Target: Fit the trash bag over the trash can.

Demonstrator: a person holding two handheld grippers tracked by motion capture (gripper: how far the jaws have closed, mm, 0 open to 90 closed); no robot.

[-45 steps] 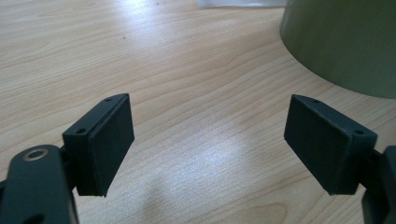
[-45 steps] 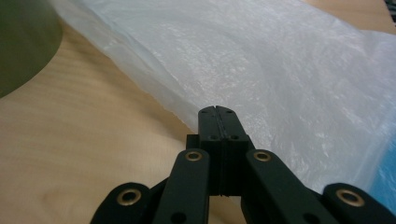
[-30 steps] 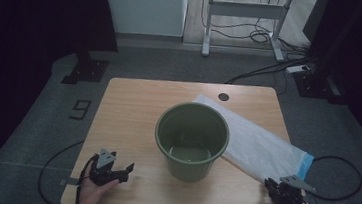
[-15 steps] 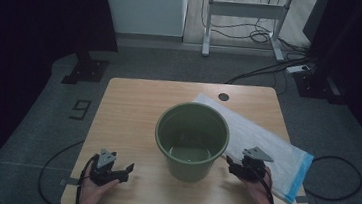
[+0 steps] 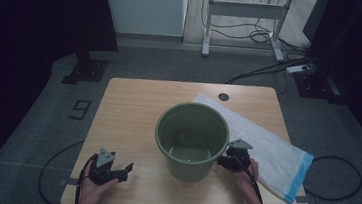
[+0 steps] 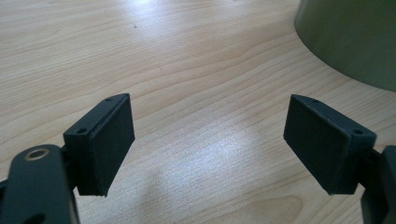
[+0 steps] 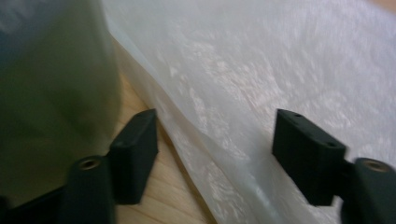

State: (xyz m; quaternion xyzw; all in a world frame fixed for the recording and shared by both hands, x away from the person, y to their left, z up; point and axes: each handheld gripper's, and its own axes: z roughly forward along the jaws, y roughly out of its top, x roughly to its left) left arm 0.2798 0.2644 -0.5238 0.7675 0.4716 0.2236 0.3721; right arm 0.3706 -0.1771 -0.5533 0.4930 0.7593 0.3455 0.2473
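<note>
A round olive-green plastic bucket (image 5: 191,140) stands upright near the middle of the light wooden worktop (image 5: 133,107), a little toward the person's side. It is open at the top, and its inside looks bare. Behind it and to its right lies a flat white translucent plastic bag with a blue edge (image 5: 274,153). One corner of the bag goes behind the bucket, and its blue end reaches almost to the right rim of the worktop.

The right tool (image 5: 227,162) is held low, just beside the right wall of the bucket, at the near edge of the bag. In the right gripper view the right tool (image 7: 215,154) has its jaws apart, and they have just been closing a little. The bag's folded edge lies between them, but the pads do not press on it. The left pad is close to the bucket wall (image 7: 51,102); I cannot tell if it touches it.

The left tool (image 5: 112,169) rests near the front left corner of the worktop, well apart from the bucket. In the left gripper view it (image 6: 208,140) is released, with jaws wide apart above bare wood, and the bucket's lower wall (image 6: 350,42) shows at the upper right.
</note>
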